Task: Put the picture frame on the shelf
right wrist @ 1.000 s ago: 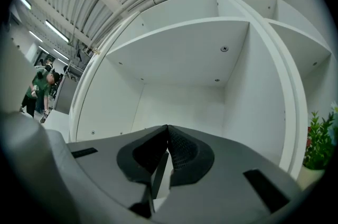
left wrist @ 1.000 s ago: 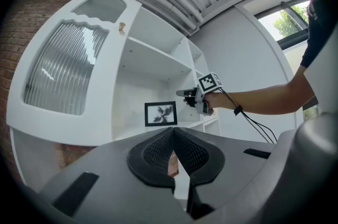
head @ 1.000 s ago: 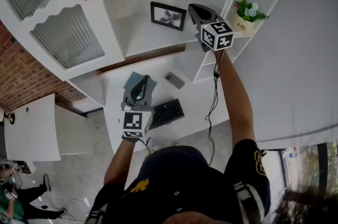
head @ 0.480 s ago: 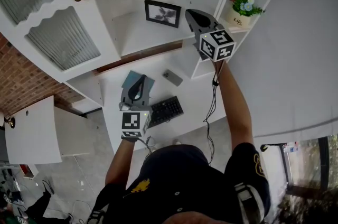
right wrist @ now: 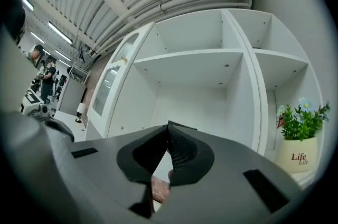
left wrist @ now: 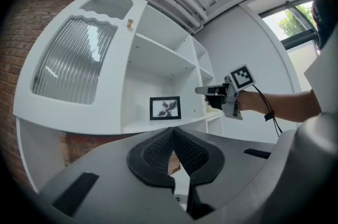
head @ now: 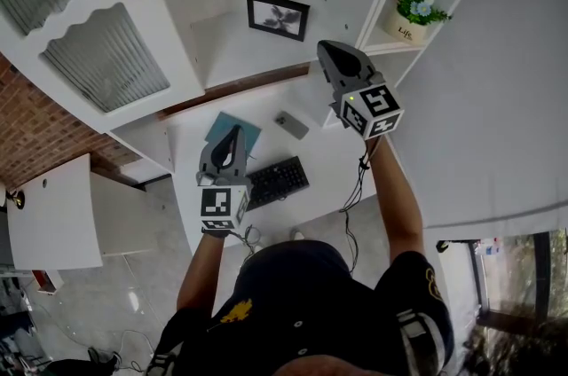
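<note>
The black picture frame stands upright on the white shelf, against the back wall; the left gripper view has it too. My right gripper is shut with nothing in it and hovers in front of the shelf edge, to the right of the frame and apart from it. In its own view the right gripper points into the shelf bay, and its jaws hide most of the frame. My left gripper hangs lower, over the desk, shut and empty.
A potted plant sits in the narrow right bay. On the desk lie a keyboard, a teal pad and a small grey device. A ribbed-glass cabinet door stands open at the left.
My right gripper has drawn back from the shelf, away from the frame and lower in the head view. The frame stays on the shelf. The left gripper has hardly moved.
</note>
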The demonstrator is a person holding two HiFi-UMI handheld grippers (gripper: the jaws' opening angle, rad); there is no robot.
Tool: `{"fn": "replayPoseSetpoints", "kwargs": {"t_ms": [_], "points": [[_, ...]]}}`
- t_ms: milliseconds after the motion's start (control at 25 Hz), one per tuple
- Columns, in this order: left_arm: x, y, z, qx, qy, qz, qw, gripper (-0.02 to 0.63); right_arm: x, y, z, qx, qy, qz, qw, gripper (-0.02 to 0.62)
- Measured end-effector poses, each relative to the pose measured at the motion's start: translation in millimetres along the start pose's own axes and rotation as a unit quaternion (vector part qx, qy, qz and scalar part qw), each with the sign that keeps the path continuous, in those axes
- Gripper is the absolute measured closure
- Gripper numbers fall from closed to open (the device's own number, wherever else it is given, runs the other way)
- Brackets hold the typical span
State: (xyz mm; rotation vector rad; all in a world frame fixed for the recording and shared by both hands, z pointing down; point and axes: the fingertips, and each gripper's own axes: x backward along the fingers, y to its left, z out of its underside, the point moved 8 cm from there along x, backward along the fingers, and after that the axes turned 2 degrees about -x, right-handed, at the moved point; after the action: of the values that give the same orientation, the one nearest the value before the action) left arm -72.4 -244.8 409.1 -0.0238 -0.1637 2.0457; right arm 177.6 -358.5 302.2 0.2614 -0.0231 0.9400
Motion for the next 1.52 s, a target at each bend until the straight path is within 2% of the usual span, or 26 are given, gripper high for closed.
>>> {"fn": "replayPoseSetpoints", "kwargs": {"t_ms": [280,520,920,1120,1280,1520], "points": [[7.3,7.4,8.9,0.009,0.002,-0.008,0.9999,0.588,29.1,15.3,23.9,-0.016,0.014,0.013,1.000,0.589],[11.0,10.3,15.1,0.012,0.008,-0.010,0.9999,0.588,62.2,27.1,38.6,-0.023,0.014,0.042,0.999,0.589],[21.6,12.5,25.8,0.018,0.025,-0.006,0.9995,0.588,112.3,38.0,68.2,-0.081,0.033,0.075,0.993,0.589],[28.4,18.0,31.3,0.018,0.030,-0.008,0.9993,0.589,130.4,42.2,77.4,-0.091,0.036,0.091,0.991,0.590],[55.1,18.3,39.3,0.029,0.034,-0.019,0.9988,0.588,154.5,39.6,69.3,-0.050,0.044,0.096,0.993,0.589],[78.0,37.2,47.3,0.029,0.054,-0.055,0.9966,0.588,190.3,29.7,65.7,-0.074,0.033,0.141,0.987,0.589]]}}
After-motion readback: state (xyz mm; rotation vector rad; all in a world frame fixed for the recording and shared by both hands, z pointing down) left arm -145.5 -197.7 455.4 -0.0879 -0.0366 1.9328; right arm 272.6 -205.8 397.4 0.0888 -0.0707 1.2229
